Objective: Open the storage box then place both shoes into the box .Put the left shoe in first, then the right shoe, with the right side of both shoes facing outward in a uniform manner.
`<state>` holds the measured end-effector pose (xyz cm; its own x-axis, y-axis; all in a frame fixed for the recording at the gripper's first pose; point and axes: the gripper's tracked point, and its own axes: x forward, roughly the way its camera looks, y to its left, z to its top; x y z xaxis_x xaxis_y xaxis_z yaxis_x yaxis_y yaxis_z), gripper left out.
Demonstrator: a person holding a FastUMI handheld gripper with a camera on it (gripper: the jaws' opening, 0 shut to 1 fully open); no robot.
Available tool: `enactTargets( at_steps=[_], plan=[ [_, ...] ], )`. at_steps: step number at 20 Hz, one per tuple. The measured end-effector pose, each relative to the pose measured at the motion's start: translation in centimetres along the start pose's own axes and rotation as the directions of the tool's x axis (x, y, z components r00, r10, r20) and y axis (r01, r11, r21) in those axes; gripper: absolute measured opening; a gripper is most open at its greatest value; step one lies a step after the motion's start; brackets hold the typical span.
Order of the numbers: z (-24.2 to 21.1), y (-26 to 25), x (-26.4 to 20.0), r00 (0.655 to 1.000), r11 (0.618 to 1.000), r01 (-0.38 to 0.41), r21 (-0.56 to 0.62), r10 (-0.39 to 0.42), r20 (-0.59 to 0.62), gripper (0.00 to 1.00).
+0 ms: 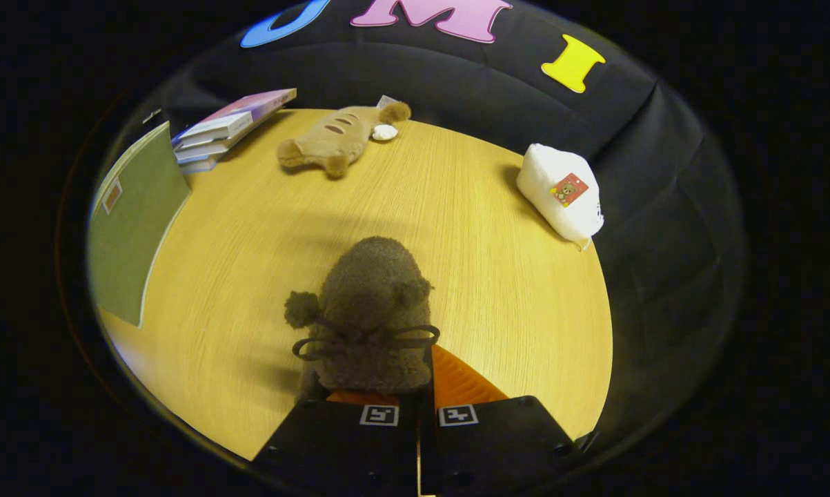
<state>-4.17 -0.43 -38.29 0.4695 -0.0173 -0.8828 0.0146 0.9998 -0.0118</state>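
One round light-wood table [456, 228]. One green flat-sided storage box [135, 221] stands at its left edge, beside one stack of books [225, 131]. One white soft pouch with a small tag [559, 193] sits at the far right edge. Two fuzzy shoes: one dark brown with laces and pompoms [370, 317], clamped at its heel between the nearly closed gripper [418, 386] fingers; one tan [335, 141] lying well beyond, on its side.
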Motion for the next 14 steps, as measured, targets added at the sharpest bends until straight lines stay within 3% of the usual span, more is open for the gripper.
enactTargets(
  at_steps=[7,14],
  plan=[
    [8.6,6.4,-8.9,0.988,0.99,-0.13,0.047,0.126,0.083,0.07],
    [16.6,20.2,-15.5,0.934,0.94,-0.338,0.042,0.33,0.135,0.07]
  ],
)
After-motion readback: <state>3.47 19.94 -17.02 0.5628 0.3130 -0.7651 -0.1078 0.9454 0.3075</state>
